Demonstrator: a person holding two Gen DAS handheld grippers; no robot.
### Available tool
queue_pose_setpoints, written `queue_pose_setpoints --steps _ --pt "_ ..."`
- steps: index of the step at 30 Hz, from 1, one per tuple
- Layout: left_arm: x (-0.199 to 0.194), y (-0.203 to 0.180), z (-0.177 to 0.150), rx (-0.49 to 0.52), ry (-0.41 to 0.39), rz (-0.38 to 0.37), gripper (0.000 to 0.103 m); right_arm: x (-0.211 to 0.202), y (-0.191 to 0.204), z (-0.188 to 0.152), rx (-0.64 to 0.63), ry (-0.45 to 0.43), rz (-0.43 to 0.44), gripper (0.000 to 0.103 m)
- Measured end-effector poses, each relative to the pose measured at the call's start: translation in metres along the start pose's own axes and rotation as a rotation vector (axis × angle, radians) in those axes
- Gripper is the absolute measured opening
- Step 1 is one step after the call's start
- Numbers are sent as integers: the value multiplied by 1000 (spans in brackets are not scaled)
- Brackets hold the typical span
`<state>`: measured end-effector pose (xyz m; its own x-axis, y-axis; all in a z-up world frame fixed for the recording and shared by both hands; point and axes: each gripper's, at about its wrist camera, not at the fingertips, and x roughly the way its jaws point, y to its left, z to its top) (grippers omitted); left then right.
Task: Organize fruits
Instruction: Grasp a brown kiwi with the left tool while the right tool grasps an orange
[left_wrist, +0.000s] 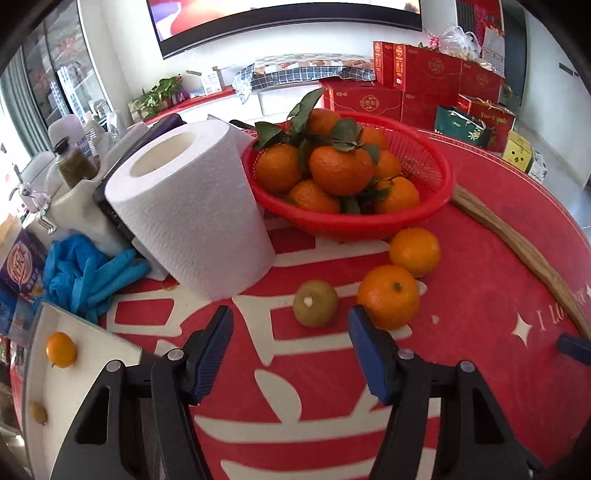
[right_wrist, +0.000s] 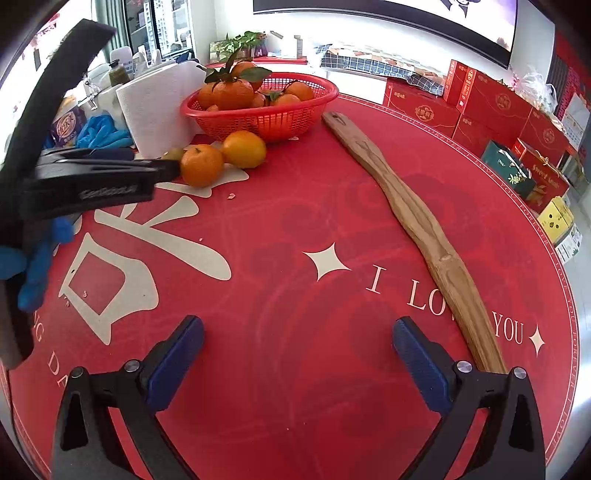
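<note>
The round bench (right_wrist: 332, 229) wears a red cover with big white characters and the words "I LOVE YOU". At 12 o'clock in the right wrist view a red basket (right_wrist: 295, 110) of leafy oranges stands on it. Just before it lie two loose oranges (right_wrist: 202, 165) (right_wrist: 244, 148) and a small green fruit (left_wrist: 316, 302). A paper roll (left_wrist: 192, 210) stands at 11 o'clock, blue gloves (left_wrist: 92, 277) beside it. A long wooden stick (right_wrist: 424, 229) lies from 12 toward 4 o'clock.

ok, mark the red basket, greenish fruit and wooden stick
red basket (left_wrist: 436, 184): left wrist view, right rim.
greenish fruit (left_wrist: 316, 303): left wrist view, top face.
wooden stick (right_wrist: 417, 206): right wrist view, mid-shaft.
</note>
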<state>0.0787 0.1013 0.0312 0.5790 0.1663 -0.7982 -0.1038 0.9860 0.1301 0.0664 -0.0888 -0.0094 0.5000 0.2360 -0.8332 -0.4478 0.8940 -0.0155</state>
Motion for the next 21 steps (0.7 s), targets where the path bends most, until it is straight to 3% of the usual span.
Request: queue_pose_setpoints --steps 6,10,15,21 --pt "14 -6 8 -5 4 8 65 2 0 1 -1 -4 1 103" --pt "13 -12 11 -11 10 -46 29 2 0 1 1 -7 -1 103" --pt "0 -15 -5 11 21 5 29 1 0 1 2 -5 -3 103" --pt "-34 3 -56 -53 28 11 29 9 5 15 17 23 -7 103"
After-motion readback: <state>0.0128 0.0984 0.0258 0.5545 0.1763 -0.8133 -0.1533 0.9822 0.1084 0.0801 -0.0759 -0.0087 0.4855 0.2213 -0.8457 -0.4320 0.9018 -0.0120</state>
